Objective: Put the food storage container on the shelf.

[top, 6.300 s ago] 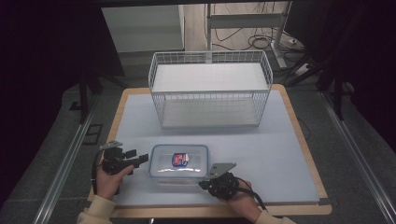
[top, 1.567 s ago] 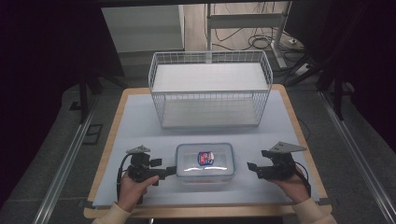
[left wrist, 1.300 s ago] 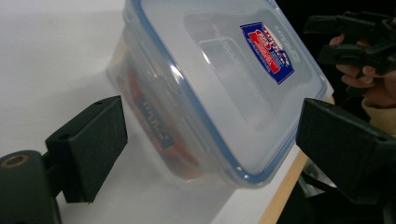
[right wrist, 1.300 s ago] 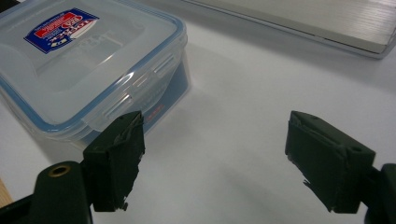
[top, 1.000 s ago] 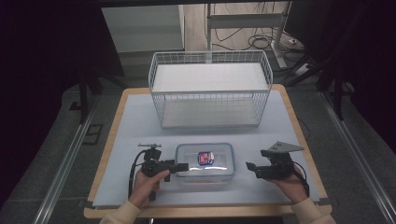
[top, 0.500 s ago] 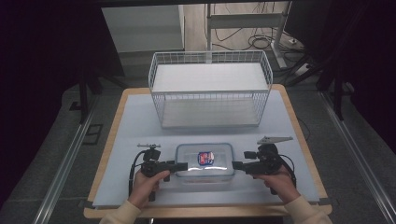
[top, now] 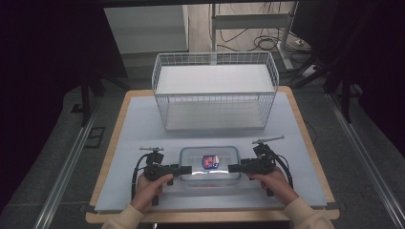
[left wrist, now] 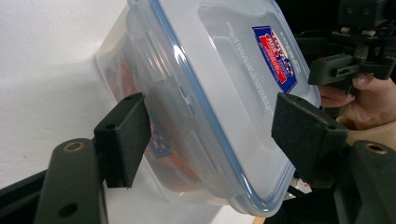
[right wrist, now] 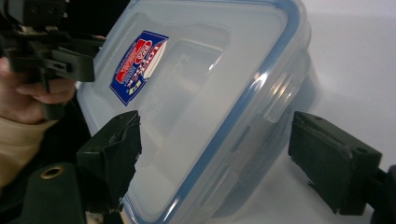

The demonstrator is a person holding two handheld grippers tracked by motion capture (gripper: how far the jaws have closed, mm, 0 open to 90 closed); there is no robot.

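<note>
A clear plastic container with a blue-rimmed lid and a red and blue label lies flat on the white board near the front. My left gripper is at its left end and my right gripper at its right end. In the left gripper view, the open jaws of the left gripper straddle the container, one above the lid and one beside the wall. In the right gripper view, the right gripper stands open the same way around the container. Something reddish shows dimly through the container's wall.
A white wire basket stands at the back of the white board, which lies on a wooden table. Bare board lies between the basket and the container. Dark floor, rails and cables surround the table.
The left gripper moved right up to the container's left end. Then the right gripper moved left to its right end. The container has stayed put in the last second.
</note>
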